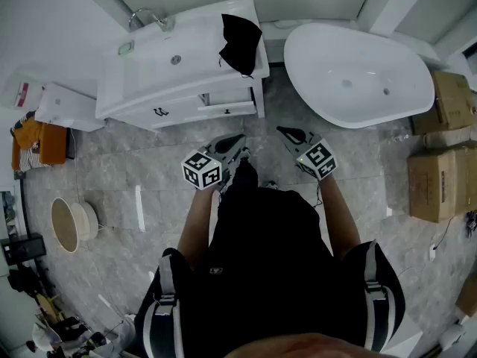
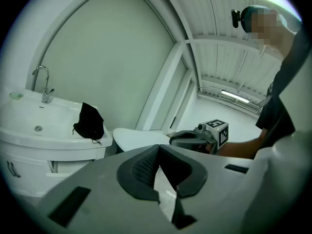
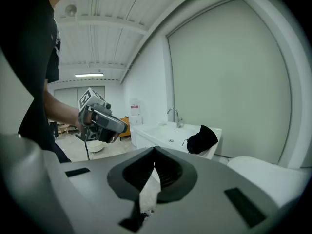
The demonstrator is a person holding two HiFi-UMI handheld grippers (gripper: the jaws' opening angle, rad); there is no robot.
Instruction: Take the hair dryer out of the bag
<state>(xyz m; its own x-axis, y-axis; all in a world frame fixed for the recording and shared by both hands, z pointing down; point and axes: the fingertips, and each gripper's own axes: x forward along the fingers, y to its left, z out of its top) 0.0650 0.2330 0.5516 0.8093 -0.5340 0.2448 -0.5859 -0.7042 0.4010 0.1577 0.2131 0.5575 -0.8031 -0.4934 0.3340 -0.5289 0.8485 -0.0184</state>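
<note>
Jaws of the left gripper are pressed together with nothing between them. The right gripper reads the same: jaws together, empty. We hold both grippers side by side above the grey tiled floor, pointing toward the white washbasin cabinet. The soft black fabric bag sits on the cabinet top, at the end nearest the white oval bathtub, well apart from both grippers. We cannot see inside the bag.

Bathtub beside vanity, perhaps 3 cardboard boxes
</note>
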